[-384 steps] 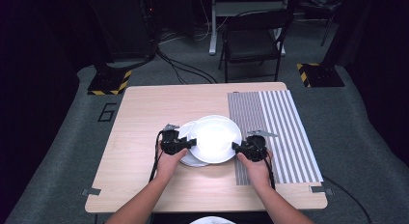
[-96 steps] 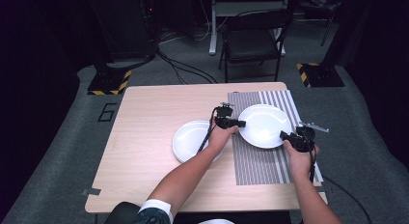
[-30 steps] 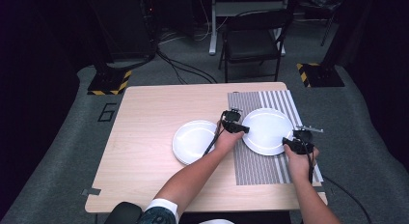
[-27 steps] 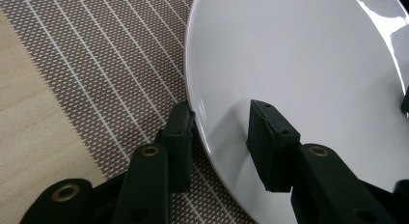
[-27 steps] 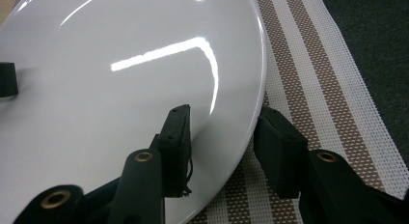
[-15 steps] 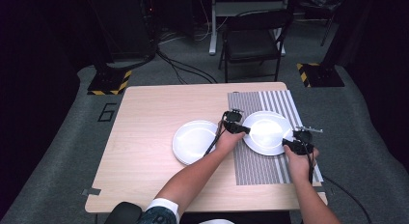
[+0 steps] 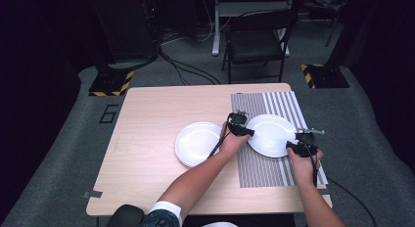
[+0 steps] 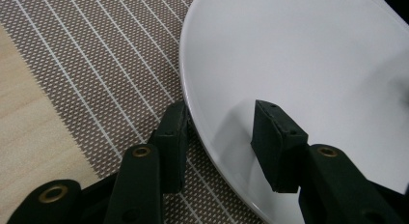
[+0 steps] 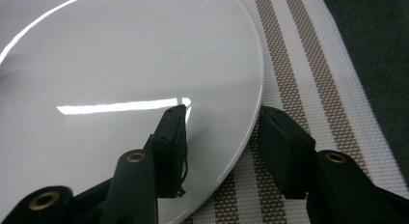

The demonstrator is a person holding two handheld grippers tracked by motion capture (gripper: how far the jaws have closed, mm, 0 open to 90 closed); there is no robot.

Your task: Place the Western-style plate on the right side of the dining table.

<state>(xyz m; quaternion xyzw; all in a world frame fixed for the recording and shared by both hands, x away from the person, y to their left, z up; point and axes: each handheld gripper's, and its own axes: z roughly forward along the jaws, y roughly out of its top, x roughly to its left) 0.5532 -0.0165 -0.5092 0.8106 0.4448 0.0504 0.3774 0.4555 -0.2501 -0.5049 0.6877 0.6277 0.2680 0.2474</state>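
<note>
Straddling plate [image 7: 272, 135] rim, left gripper [image 7: 240, 125], right gripper [image 7: 302, 145], jaws just opening

We see bare forearms and a rolled white cuff over a dark sleeve at the left arm. Each hand carries a black gripper: the left gripper [image 7: 244, 130] and the right gripper [image 7: 295, 147], with square black pads, brass rivets and thin black cables.

The table's [image 7: 147, 139] left half lies bare; a second plate [image 7: 198, 144] sits mid-table, another [image 7: 271, 135] on the right-edge mat [image 7: 264, 168].
</note>
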